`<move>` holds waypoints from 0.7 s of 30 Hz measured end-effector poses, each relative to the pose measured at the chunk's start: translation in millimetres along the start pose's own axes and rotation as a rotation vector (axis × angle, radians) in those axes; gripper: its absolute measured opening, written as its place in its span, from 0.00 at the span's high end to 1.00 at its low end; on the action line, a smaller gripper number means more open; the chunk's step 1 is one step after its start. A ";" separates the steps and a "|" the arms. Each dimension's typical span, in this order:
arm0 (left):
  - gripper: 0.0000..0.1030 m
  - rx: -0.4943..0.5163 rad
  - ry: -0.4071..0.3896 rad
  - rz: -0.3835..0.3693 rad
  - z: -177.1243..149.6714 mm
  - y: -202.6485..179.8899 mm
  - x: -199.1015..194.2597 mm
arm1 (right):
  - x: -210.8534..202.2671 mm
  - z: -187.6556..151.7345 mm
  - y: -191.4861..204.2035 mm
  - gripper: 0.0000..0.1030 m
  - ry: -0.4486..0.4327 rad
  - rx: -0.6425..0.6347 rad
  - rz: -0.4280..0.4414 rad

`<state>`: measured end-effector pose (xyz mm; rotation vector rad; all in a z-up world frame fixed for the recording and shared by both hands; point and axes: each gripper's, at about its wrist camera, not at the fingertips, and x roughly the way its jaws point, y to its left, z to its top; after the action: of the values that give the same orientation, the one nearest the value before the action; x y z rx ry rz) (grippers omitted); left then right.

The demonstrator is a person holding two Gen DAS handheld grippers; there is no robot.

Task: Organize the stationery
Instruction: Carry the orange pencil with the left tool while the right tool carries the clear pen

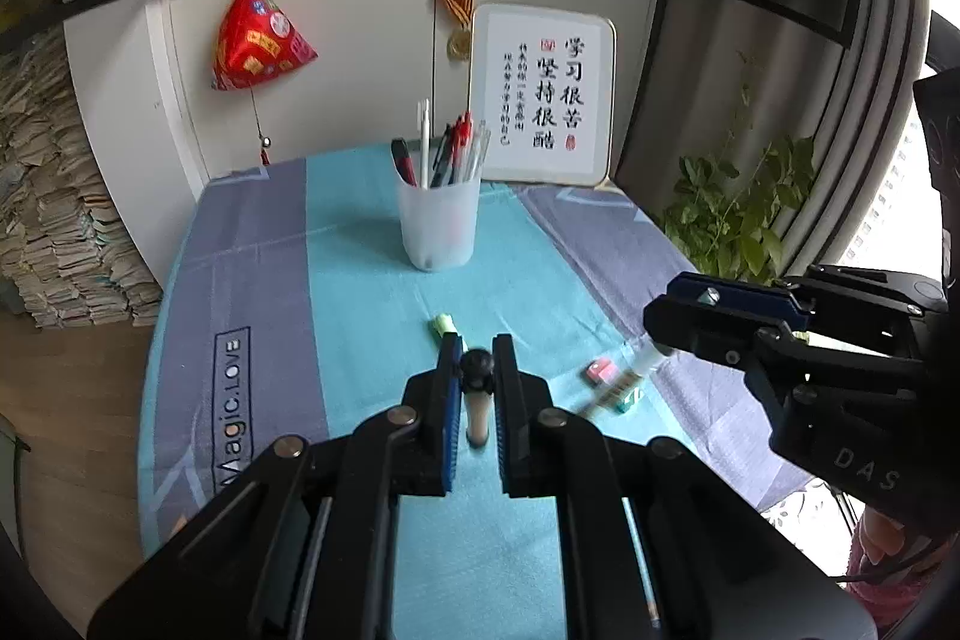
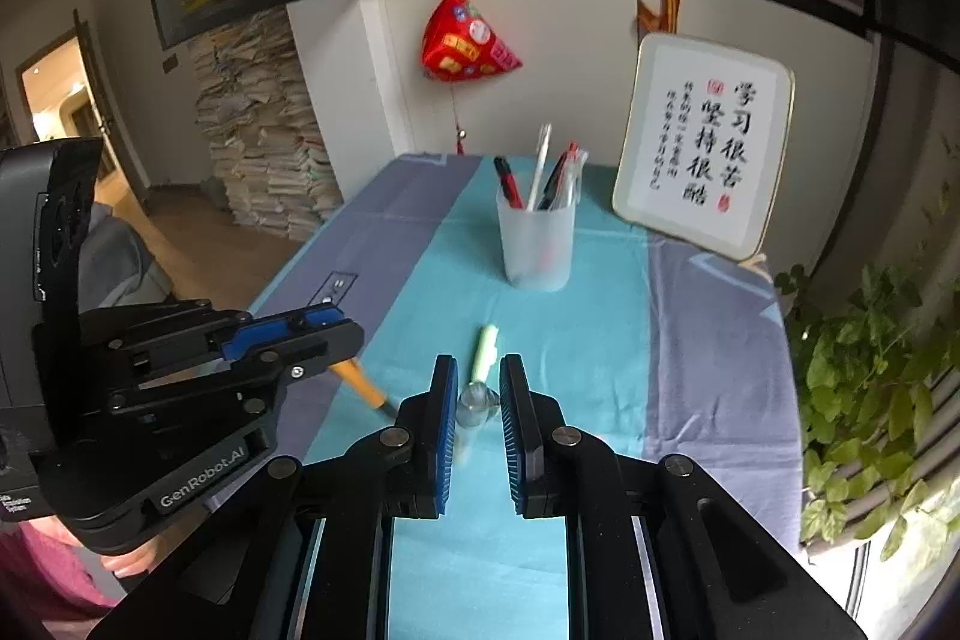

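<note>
The left gripper [image 1: 478, 367] is clamped on an orange pen [image 1: 478, 421]; the right gripper [image 2: 478, 391] grips a clear pen [image 2: 471, 418]. A green highlighter [image 2: 485, 345] lies just ahead of both fingertips; the pen cup [image 2: 536, 244] stands farther ahead.

**Two grippers, each with a pen**

The left gripper [image 1: 478, 370] squeezes an orange pen with a black cap [image 1: 477, 388]. The right gripper [image 1: 690, 334] comes in from the right edge of the tabletop [image 1: 372, 316], gripping a clear pen [image 1: 648, 357]. A green marker [image 1: 445, 325] lies in the middle. A cup of pens [image 1: 438, 220] stands near the far edge. Small erasers [image 1: 606, 379] lie toward the right.
</note>
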<state>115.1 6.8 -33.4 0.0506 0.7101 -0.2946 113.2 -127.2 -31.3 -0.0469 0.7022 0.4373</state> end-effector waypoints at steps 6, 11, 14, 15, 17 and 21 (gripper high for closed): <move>0.92 0.000 -0.020 0.004 1.0 1.4 -11.1 | -10.1 3.0 1.9 0.85 -0.019 -0.011 -0.002; 0.92 0.000 -0.023 0.012 4.8 3.3 -10.7 | -11.6 5.4 0.6 0.85 -0.020 -0.003 0.011; 0.92 0.000 -0.019 0.012 8.4 4.9 -7.5 | -9.0 10.9 -1.7 0.85 -0.021 -0.004 0.009; 0.92 -0.001 -0.019 0.013 10.3 5.2 -6.5 | -8.2 12.9 -2.3 0.85 -0.022 -0.003 0.007; 0.92 0.003 -0.022 0.015 13.5 5.9 -4.3 | -6.1 17.3 -3.1 0.85 -0.024 -0.004 0.006; 0.92 0.007 -0.019 0.018 22.0 7.3 3.6 | 0.5 26.9 -5.8 0.85 -0.020 -0.012 0.009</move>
<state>133.7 9.6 -19.4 0.0612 0.6891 -0.2798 132.5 -127.2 -11.6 -0.0503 0.6801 0.4498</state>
